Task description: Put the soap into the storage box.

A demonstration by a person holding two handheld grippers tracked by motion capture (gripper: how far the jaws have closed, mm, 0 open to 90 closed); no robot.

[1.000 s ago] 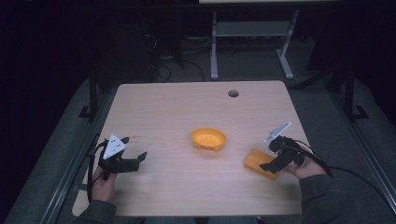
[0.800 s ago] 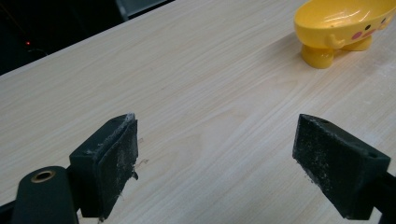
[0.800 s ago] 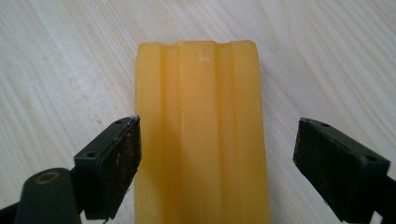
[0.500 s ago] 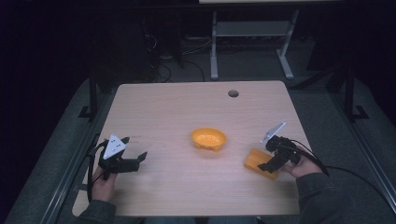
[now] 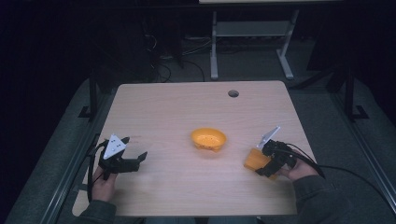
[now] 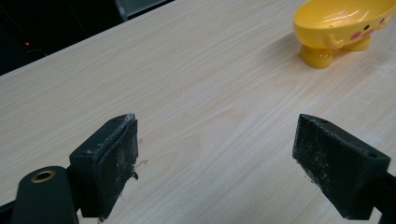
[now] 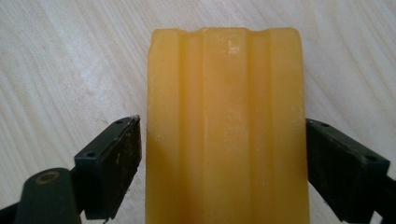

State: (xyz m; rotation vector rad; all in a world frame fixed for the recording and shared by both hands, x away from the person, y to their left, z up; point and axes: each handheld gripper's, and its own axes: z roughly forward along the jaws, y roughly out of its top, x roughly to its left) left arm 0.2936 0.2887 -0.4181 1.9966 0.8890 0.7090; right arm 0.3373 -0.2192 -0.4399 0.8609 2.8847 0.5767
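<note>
A yellow-orange ridged soap bar point(image 7: 226, 102) lies flat on the light wooden table point(image 5: 187, 107). My right gripper point(image 7: 223, 135) is open and straddles it, one jaw on each long side, with a thin gap on the left. From above, the soap bar point(image 5: 252, 160) is near the table's right edge, with the right gripper point(image 5: 262, 161) over it. A yellow footed dish point(image 5: 208, 138) stands at the table's middle. My left gripper point(image 5: 134, 148) rests open near the front left, nothing between its jaws; it point(image 6: 217, 140) faces the dish point(image 6: 343, 23) at upper right.
A round cable hole point(image 5: 233, 93) sits near the table's far edge. Beyond the table stands a grey metal frame point(image 5: 247, 42) on a dark floor. Cables trail from both grippers off the table's near side.
The right gripper has lowered slightly and tilted over the soap bar, so its jaws now sit beside it. The left gripper and the dish have not moved.
</note>
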